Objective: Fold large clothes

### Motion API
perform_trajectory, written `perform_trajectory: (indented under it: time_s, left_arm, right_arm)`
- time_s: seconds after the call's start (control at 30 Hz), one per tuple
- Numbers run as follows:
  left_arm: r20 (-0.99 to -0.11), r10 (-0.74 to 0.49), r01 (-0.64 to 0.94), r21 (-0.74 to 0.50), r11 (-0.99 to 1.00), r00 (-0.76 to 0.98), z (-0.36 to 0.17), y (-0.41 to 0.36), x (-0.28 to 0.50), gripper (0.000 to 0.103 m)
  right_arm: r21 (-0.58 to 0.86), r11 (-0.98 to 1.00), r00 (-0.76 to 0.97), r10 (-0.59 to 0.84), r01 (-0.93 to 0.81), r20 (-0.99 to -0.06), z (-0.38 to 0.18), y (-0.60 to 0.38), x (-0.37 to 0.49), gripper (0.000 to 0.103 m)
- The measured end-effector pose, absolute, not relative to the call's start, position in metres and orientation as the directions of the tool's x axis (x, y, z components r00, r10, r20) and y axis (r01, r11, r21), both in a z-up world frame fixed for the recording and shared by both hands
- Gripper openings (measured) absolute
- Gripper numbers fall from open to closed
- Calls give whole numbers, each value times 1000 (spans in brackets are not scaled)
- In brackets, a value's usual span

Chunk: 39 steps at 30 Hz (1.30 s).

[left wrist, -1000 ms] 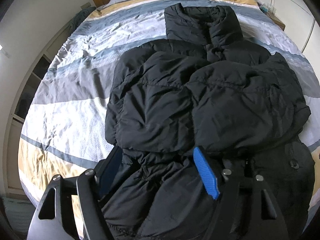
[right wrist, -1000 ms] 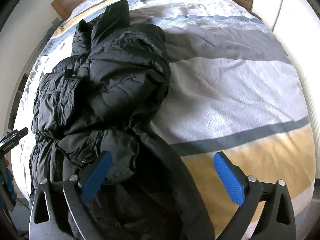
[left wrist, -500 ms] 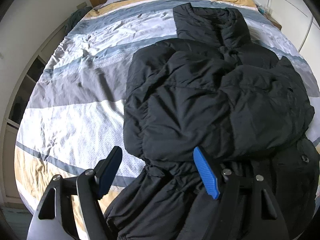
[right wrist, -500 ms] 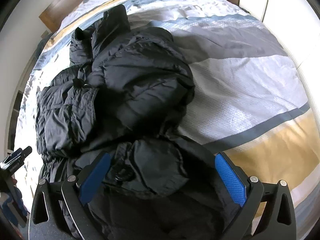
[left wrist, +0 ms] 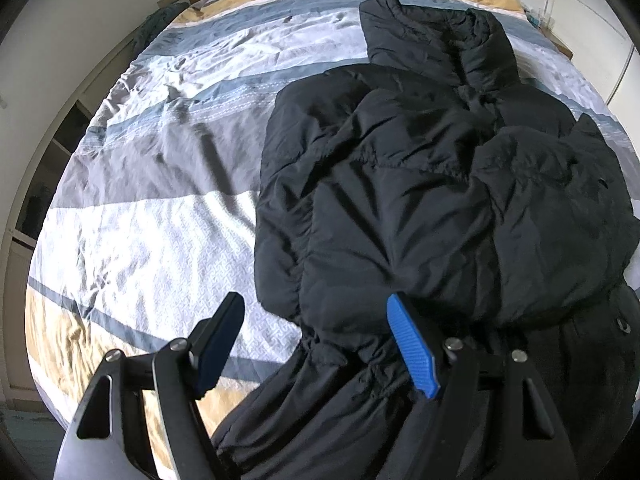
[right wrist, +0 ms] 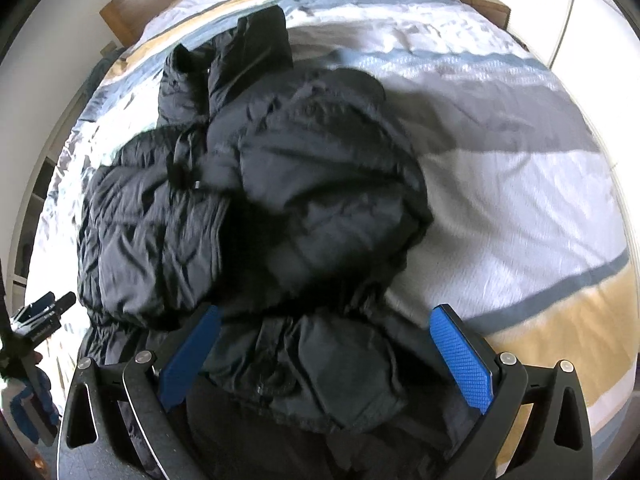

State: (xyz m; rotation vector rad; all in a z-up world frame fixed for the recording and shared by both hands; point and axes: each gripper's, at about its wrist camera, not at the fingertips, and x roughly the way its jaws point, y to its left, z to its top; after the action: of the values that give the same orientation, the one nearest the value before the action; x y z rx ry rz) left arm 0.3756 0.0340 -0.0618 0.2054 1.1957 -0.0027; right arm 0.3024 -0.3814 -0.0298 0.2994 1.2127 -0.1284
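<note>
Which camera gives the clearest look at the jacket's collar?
The left wrist view: the collar lies sharp and fully visible there. In the right wrist view the collar appears smaller, motion-blurred and side-on.

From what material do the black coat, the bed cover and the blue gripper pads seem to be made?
Black coat: probably a thin synthetic shell such as nylon over padding; it puffs up and has a faint sheen. Bed cover: woven fabric, maybe cotton, matte, with fine creases and a small woven pattern. Blue pads on the right gripper: likely rubber or plastic, with a dotted grip texture.
</note>
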Motion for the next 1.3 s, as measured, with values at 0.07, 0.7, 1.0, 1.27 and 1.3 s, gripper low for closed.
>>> perform_trajectory:
  time_s: [0.07, 0.7, 1.0, 1.27, 1.3]
  left_arm:
    - [-924, 115, 117, 169, 979, 365, -64, 35, 385, 73]
    - [-901, -15, 14, -10, 1000, 434, -49, 55, 559, 72]
    - [-892, -91, 115, -44, 992, 443, -61, 14, 646, 73]
    - [-841, -374, 76, -376, 924, 390, -82, 8, 730, 73]
    - [-830, -398, 68, -406, 912, 391, -86, 7, 741, 73]
  right_arm:
    - [160, 953, 356, 61, 256, -932, -28, -391, 314, 103]
    - [226, 950, 433, 115, 215, -894, -35, -448, 456, 103]
    - [309, 938, 495, 195, 159, -847, -31, -452, 552, 102]
    - [412, 895, 543, 265, 168, -797, -40, -455, 638, 99]
    - [423, 889, 543, 273, 172, -794, -45, -454, 648, 99]
